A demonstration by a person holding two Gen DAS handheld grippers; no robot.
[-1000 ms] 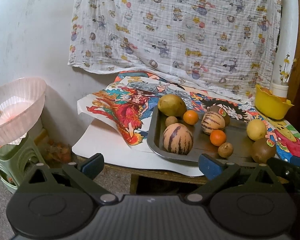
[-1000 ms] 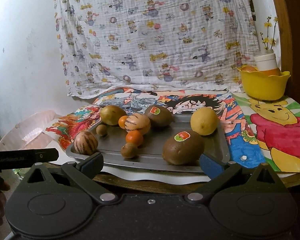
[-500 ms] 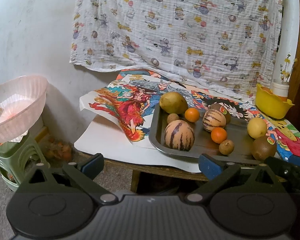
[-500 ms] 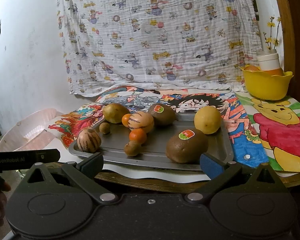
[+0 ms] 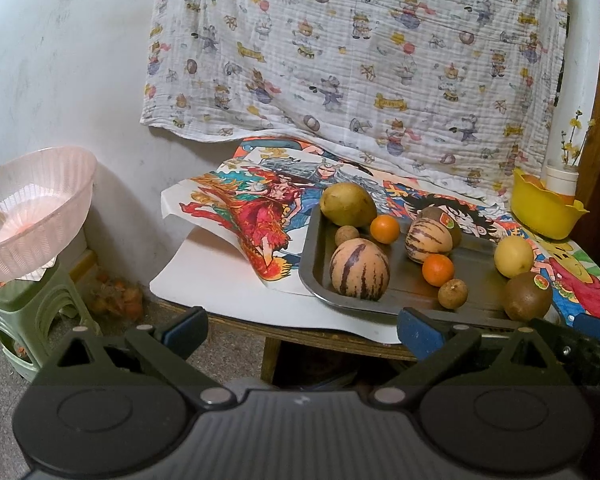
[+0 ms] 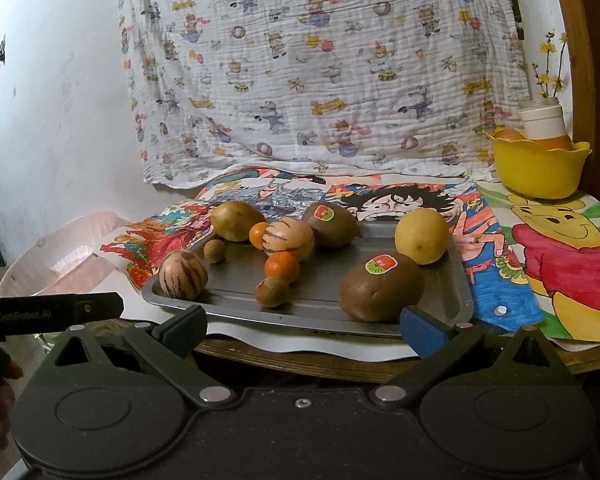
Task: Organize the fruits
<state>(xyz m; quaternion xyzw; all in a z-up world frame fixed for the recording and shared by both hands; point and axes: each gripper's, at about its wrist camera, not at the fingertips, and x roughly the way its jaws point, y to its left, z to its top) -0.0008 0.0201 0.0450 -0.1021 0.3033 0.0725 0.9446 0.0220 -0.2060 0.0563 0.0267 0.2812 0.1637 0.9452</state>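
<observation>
Left gripper (image 5: 302, 330) and right gripper (image 6: 303, 327) both short of the worktop (image 6: 340, 364) edge, jaws wide apart, nothing between the blue pads.

On the grey metal tray (image 6: 458, 280), shallow and rolled at the rim, nine fruits. Nearest the right gripper, a big brown kiwi (image 6: 381, 288), matt and fuzzy, long axis roughly left to right, red-and-green sticker facing up. Just left of it, a small rough brown round fruit (image 6: 271, 292), touching or nearly touching a glossy mandarin (image 6: 282, 266) behind. At the tray's near left corner, a striped melon (image 6: 183, 275), cream with purple streaks, stem end turned toward the camera. Further back, a second striped melon (image 6: 289, 238), a second mandarin (image 6: 258, 235) half hidden at its left, another small brown fruit (image 6: 214, 250), a yellow-green mango (image 6: 237, 221) lying lengthwise left to right, a second stickered kiwi (image 6: 330, 224). Toward the right rim, a smooth yellow lemon (image 6: 421, 235).

Beneath the tray, bright cartoon posters (image 6: 556, 248) over white sheets. Far right, a scalloped yellow plastic bowl (image 6: 540, 168). Off the worktop to the left, a ribbed pink plastic basket (image 5: 32, 216) on a green stool (image 5: 28, 320). Behind, crinkled printed cloth (image 6: 320, 68) on the wall.
</observation>
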